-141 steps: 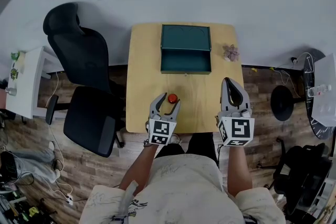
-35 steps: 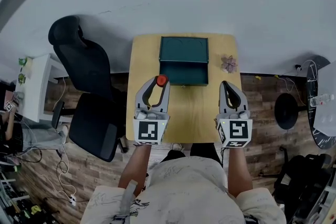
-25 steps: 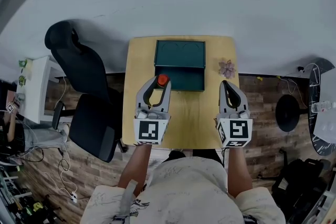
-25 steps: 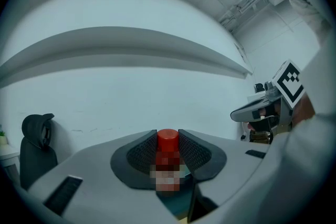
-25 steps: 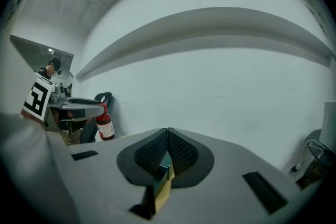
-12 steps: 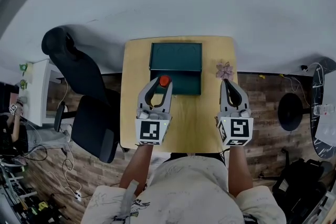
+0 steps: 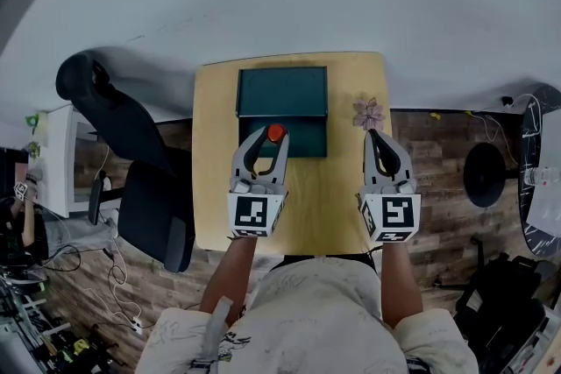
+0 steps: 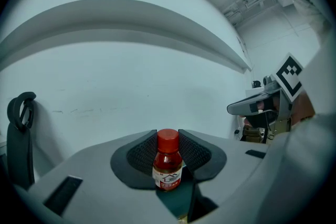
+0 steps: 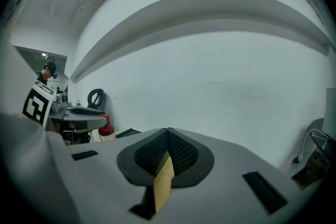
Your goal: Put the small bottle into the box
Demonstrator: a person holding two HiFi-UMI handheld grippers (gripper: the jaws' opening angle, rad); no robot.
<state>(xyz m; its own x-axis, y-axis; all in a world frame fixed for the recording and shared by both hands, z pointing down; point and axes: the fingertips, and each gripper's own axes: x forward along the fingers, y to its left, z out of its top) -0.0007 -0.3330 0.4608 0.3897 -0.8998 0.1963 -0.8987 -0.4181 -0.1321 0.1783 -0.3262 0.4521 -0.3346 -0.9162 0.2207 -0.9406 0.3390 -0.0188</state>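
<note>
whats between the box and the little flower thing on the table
Nothing, just bare table between the box and the flower; the head view shows it.

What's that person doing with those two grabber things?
A person holds a grabber in each hand over a small wooden table. The left gripper is shut on a small bottle with a red cap, holding it upright just above the open green box. The bottle is not in the box yet. The right gripper is shut and empty, off to the side.
</note>
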